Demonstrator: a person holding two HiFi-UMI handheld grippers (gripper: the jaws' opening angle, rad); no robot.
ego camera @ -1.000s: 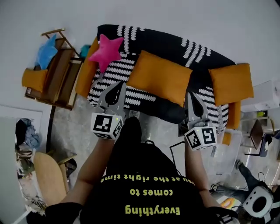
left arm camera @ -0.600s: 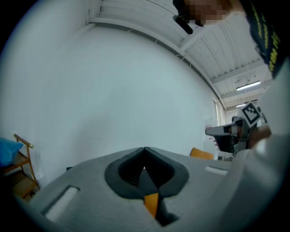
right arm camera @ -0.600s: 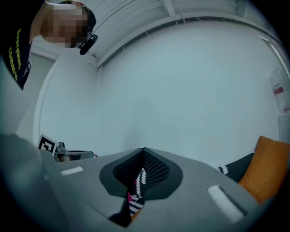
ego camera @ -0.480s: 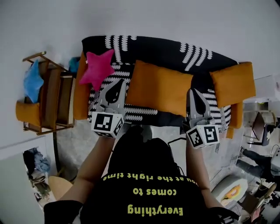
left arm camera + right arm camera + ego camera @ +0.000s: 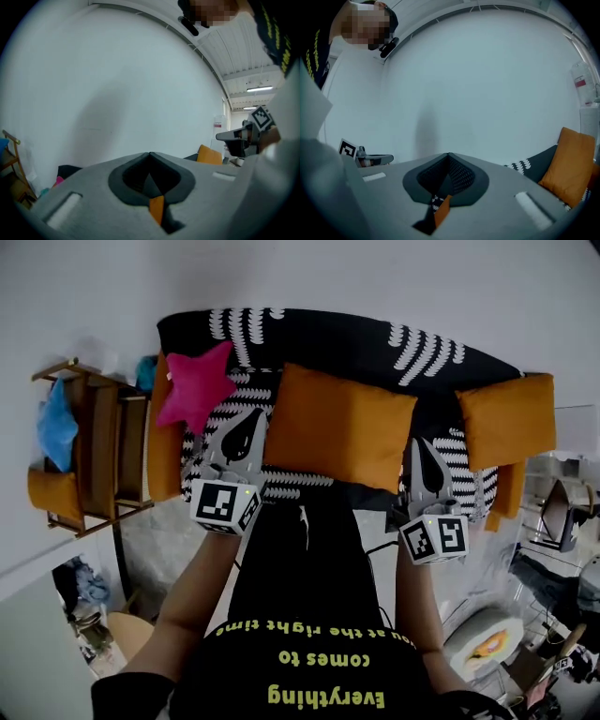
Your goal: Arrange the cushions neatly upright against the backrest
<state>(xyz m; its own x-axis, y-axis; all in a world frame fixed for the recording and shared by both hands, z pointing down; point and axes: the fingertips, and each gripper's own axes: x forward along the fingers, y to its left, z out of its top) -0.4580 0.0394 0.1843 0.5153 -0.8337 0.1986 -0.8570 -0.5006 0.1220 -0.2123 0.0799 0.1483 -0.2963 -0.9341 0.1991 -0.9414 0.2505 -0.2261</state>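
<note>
Both claws are clenched on nothing. The left claw hovers by the near-left corner of the middle cushion, and the right claw hovers by its near-right corner. That cushion sits askew on the sofa seat. To do this well, I judge each claw should open first and bite a corner deep enough that the soft fabric won't slip. Both should then lift evenly and tip it back to the backrest. The star cushion and right cushion wait
</note>
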